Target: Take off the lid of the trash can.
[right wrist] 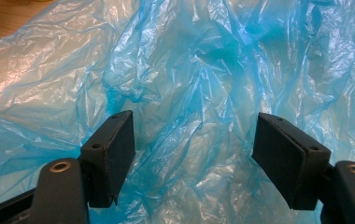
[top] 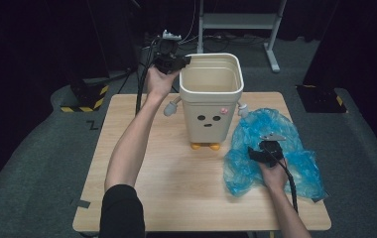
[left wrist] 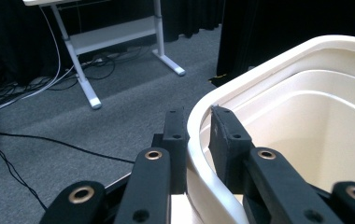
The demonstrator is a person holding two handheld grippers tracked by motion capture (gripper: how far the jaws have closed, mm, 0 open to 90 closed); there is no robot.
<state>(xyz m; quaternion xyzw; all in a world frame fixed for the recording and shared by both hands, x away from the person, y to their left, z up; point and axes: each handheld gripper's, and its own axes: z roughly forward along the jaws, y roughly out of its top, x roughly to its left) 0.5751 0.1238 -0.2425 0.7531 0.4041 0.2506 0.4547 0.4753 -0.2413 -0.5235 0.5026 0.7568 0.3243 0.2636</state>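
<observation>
The wooden counter (top: 176, 183) stands on grey carpet, with a white metal frame (top: 238, 22) on the floor beyond its far edge. Toward the far side of the counter, near the middle, stands a cream bin (top: 211, 99), upright and open at the top, with a small face on its front, two grey stub arms at its sides and orange feet under it. The bin is the landmark here.

To the right of the bin and nearer the person lies a crumpled blue plastic bag (top: 295, 163), spread flat on the counter, its far edge close to the bin's right stub arm.

The left tool (top: 174, 62) is held up at the bin's far left corner. In the left gripper view its jaws sit narrow, one outside the wall and one inside, closed on the rim (left wrist: 199, 140) of the bin.

The right tool (top: 263, 151) hovers over the bag, right of the bin and nearer the person. In the right gripper view its jaws stand wide apart, with wrinkled blue plastic (right wrist: 189, 93) behind and between them, and nothing pinched.

A dark sleeve (top: 122, 210) covers the left upper arm.
</observation>
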